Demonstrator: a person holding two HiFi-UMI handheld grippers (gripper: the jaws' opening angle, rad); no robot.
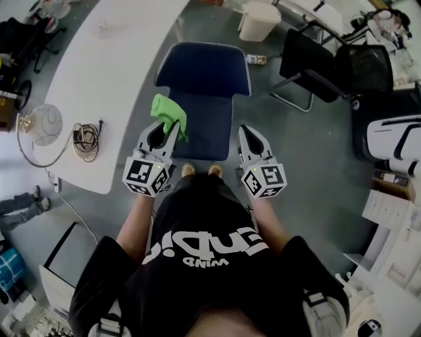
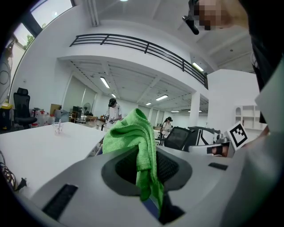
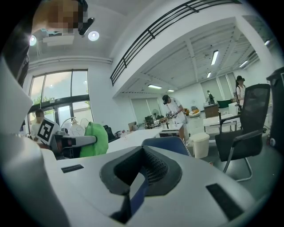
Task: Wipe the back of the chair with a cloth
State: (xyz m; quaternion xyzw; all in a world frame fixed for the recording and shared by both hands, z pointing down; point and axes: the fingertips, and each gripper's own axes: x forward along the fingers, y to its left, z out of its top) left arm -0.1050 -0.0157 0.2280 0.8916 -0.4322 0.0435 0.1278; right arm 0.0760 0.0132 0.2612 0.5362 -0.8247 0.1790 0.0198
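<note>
Left gripper (image 1: 170,129): jaws clamped on the green cloth (image 1: 168,116), which bunches above the tips and hangs down between them (clearest in the left gripper view, cloth (image 2: 134,133)).
Right gripper (image 1: 247,130): jaws drawn together with nothing between them; only a thin slit shows blue behind.
Chair (image 1: 202,92): blue, straight ahead of the person, its back on the far side and its seat nearer.
Cloth's place: over the left part of the chair, near where the seat meets the back; contact with the chair cannot be made out.
Grippers' place: side by side at the chair's near edge, left one beside the white table (image 1: 118,59).
Table: a coil of cable (image 1: 86,139) lies at its near end.
Far right: a black chair (image 1: 312,66) and a white bin (image 1: 258,20) on the grey floor.
</note>
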